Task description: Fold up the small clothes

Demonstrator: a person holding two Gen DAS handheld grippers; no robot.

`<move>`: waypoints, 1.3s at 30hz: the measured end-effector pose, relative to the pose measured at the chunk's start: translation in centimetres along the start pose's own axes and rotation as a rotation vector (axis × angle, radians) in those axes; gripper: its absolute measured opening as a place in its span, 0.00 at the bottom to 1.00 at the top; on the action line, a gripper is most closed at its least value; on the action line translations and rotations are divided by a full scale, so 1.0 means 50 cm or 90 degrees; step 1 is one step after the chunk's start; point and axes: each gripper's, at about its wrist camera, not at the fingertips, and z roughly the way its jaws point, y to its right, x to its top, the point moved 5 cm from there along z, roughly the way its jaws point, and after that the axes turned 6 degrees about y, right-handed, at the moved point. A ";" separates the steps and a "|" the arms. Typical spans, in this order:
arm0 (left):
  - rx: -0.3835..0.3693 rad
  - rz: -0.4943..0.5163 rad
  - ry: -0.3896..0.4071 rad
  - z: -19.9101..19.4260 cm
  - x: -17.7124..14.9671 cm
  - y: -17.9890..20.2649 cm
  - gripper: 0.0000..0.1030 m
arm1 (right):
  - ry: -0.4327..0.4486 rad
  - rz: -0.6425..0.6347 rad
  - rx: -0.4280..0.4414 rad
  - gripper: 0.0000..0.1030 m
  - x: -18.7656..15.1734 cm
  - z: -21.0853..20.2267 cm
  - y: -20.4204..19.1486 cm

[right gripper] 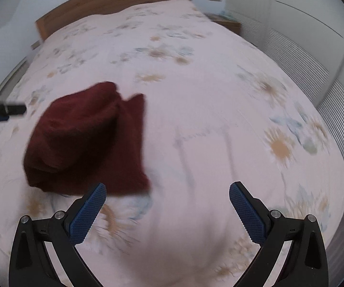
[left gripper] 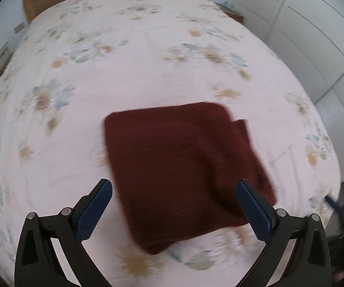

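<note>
A dark red garment lies folded into a rough square on the pink floral bedspread. My left gripper is open and empty, held above the garment's near part with its blue pads either side. In the right wrist view the same garment lies to the left, with a folded flap at its far right corner. My right gripper is open and empty above bare bedspread, to the right of the garment. The left gripper's dark tip shows at the left edge. Both views are blurred.
A wooden headboard stands at the far end of the bed. White wardrobe doors line the right side. A wooden bedside table stands at the far right corner. The bed's right edge drops off near the wardrobe.
</note>
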 end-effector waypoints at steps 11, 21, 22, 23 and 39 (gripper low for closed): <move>0.023 -0.047 -0.013 -0.027 -0.122 -0.134 0.99 | -0.068 -0.068 0.091 0.85 0.180 0.087 -0.195; 0.028 -0.049 0.003 -0.042 -0.154 -0.181 0.99 | -0.220 -0.098 0.096 0.68 0.132 0.228 -0.270; 0.027 -0.047 0.002 -0.041 -0.156 -0.183 0.99 | -0.227 -0.093 0.098 0.66 0.123 0.231 -0.264; 0.025 -0.045 0.000 -0.038 -0.159 -0.183 0.99 | -0.232 -0.086 0.101 0.62 0.114 0.235 -0.260; 0.013 -0.034 -0.012 -0.019 -0.165 -0.173 0.99 | -0.150 -0.029 0.100 0.25 0.103 0.170 -0.133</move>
